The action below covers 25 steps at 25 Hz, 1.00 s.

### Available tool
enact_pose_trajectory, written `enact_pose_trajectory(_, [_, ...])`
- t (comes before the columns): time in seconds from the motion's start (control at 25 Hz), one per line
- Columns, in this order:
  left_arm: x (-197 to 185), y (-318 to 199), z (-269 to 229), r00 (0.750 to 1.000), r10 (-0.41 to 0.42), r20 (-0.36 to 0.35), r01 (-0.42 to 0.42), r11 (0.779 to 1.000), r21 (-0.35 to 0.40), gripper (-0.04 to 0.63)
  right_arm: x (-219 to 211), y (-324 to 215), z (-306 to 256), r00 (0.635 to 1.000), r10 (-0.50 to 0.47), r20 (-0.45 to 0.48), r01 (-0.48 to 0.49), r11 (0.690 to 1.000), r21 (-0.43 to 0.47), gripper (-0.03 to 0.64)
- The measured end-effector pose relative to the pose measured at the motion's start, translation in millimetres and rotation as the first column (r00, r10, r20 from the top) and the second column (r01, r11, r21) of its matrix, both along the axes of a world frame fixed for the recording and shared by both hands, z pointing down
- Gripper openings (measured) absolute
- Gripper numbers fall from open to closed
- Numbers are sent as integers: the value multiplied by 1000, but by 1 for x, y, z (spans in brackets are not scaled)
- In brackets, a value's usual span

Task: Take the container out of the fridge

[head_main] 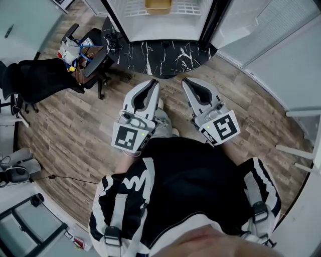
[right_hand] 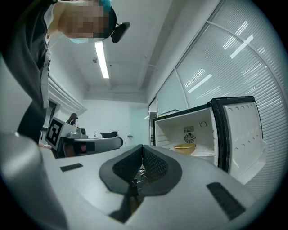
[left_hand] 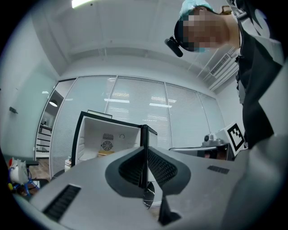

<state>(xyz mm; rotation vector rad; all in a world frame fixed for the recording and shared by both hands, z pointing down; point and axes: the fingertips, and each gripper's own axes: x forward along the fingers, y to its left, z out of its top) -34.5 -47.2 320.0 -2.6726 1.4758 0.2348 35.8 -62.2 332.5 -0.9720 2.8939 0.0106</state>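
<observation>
A yellow container [head_main: 158, 5] sits on a white wire shelf inside the open fridge [head_main: 160, 30] at the top of the head view. It shows as a yellow bowl-like container [right_hand: 184, 148] in the right gripper view, and only a sliver of the container [left_hand: 105, 153] shows in the left gripper view. My left gripper [head_main: 153, 86] and right gripper [head_main: 186, 83] are held side by side in front of the person, well short of the fridge. Both are shut with nothing between the jaws.
The fridge door [right_hand: 240, 134] stands open to the right. A black marble-patterned mat [head_main: 160, 55] lies before the fridge. A black office chair [head_main: 45, 78] with bags and cables stands at the left. The floor [head_main: 75, 130] is wood planks.
</observation>
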Motion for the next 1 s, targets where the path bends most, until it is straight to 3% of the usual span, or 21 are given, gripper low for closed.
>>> enact_pose_trajectory(0.36, [-6, -45, -4, 999, 35, -9, -35, 999, 14, 15, -5, -40, -7, 999, 33, 1, -33, 999, 34, 11])
enact_pose_trajectory(1.0, [-26, -130, 4, 998, 58, -30, -59, 998, -12, 15, -26, -118, 2, 998, 64, -22, -64, 998, 5, 11])
